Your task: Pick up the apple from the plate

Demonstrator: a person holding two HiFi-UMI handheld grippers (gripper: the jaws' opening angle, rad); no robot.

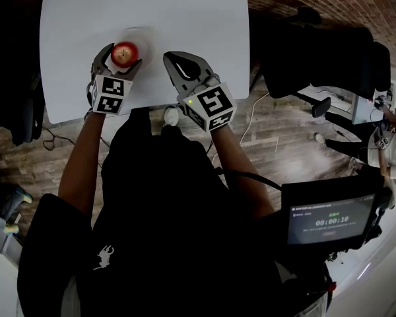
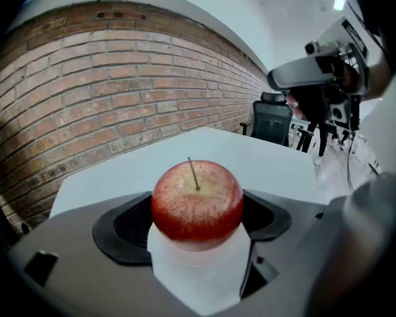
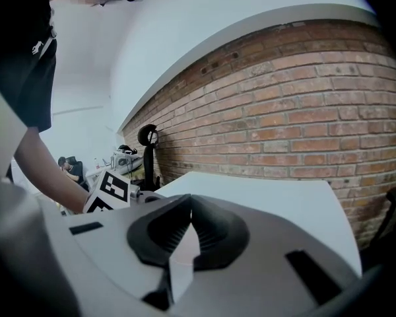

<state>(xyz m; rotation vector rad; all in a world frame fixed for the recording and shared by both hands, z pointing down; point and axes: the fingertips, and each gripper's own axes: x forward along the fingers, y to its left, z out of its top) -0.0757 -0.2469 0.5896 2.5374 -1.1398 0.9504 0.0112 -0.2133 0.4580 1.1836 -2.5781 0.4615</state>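
A red apple (image 1: 124, 53) with a thin stem sits between the jaws of my left gripper (image 1: 123, 59), which is shut on it. In the left gripper view the apple (image 2: 197, 200) fills the gap between the two dark pads (image 2: 127, 224). A pale white plate (image 1: 144, 36) shows faintly on the white table (image 1: 72, 32), just beyond the apple. My right gripper (image 1: 179, 65) hovers to the right of the apple, apart from it. Its fingertips meet, shut on nothing (image 3: 188, 210).
The table's near edge (image 1: 145, 105) runs just below both grippers. A brick wall (image 2: 105, 104) stands behind the table. Black office chairs (image 1: 330, 58) stand to the right, and a monitor (image 1: 327, 220) sits at the lower right.
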